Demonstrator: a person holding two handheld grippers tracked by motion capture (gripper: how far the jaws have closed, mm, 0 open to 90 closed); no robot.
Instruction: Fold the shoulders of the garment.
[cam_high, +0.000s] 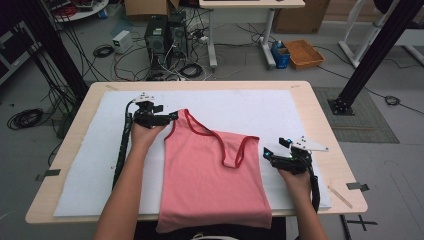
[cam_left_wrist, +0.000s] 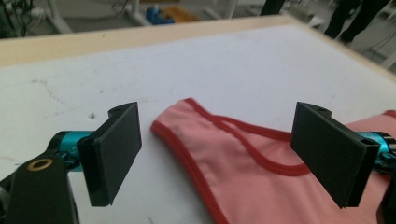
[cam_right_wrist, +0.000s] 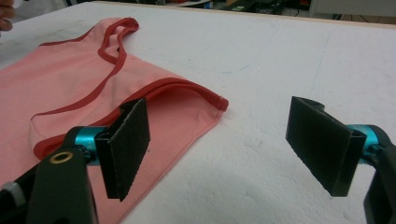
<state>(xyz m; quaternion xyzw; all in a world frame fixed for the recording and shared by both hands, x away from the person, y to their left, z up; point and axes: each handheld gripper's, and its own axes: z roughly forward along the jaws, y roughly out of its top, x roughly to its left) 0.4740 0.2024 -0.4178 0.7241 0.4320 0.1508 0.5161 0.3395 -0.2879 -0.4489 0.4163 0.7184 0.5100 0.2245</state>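
A pink tank top (cam_high: 210, 175) with red trim lies flat on the white mat (cam_high: 250, 107), its hem hanging over the near table edge. My left gripper (cam_high: 172, 116) is open at the far left shoulder strap (cam_left_wrist: 187, 126), and that strap lies on the mat between its jaws. My right gripper (cam_high: 266, 153) stands open just right of the other strap (cam_right_wrist: 205, 100), with its left pad (cam_right_wrist: 128, 147) over the cloth's edge. In the left gripper view (cam_left_wrist: 219, 156) and the right gripper view (cam_right_wrist: 233, 149), each pair of jaws is wide apart and holds nothing.
The wooden table (cam_high: 320, 115) borders the mat on all sides. Bare mat lies behind and to both sides of the top. On the floor beyond are computer towers (cam_high: 165, 37), cables and an orange tray (cam_high: 303, 53). A black frame post (cam_high: 372, 55) stands at the right.
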